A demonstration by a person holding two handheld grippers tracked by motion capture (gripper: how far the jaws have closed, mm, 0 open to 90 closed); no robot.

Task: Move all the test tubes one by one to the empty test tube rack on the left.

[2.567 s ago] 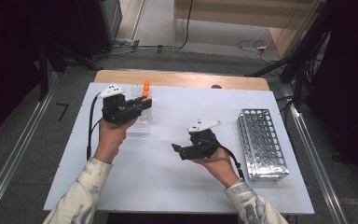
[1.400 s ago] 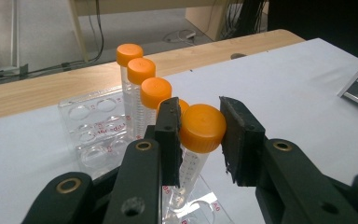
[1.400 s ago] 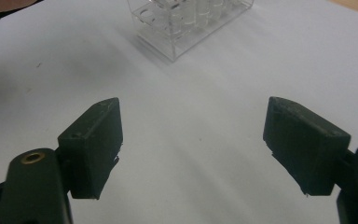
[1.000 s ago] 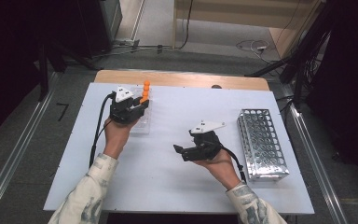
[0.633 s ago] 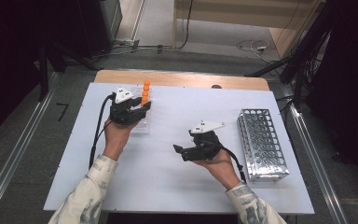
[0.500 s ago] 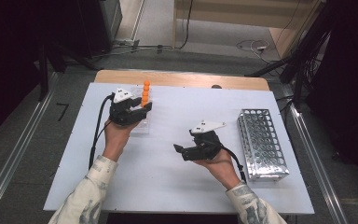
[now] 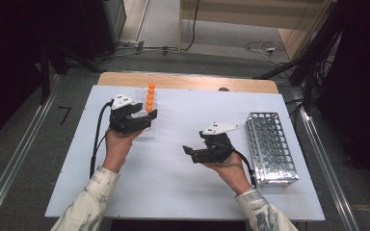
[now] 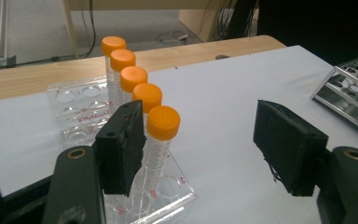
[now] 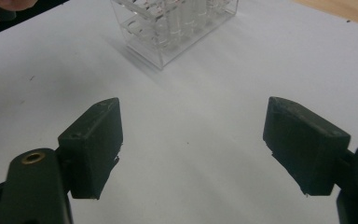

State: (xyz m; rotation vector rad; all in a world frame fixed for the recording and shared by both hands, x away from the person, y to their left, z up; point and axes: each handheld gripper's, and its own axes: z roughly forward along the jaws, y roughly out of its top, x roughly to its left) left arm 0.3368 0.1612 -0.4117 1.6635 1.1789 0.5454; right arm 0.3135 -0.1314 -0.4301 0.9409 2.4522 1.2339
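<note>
Now my left claw (image 8: 205,149) hangs wide open around the nearest orange-capped tube (image 8: 161,140), upright in the clear rack (image 8: 168,196). I should centre it between the pads, close below the cap, then lift straight up. My right claw (image 9: 191,144) waits open over bare table.

Five orange-capped tubes (image 8: 163,123) are standing in a single row in one clear plastic rack (image 8: 74,116) near the far left corner of the white table (image 7: 183,192). One metal rack (image 7: 271,147) is lying at the table's right edge. Two grippers are working here, left (image 8: 200,149) and right (image 9: 191,144). Further capless tubes may be hiding, hard to tell.
</note>
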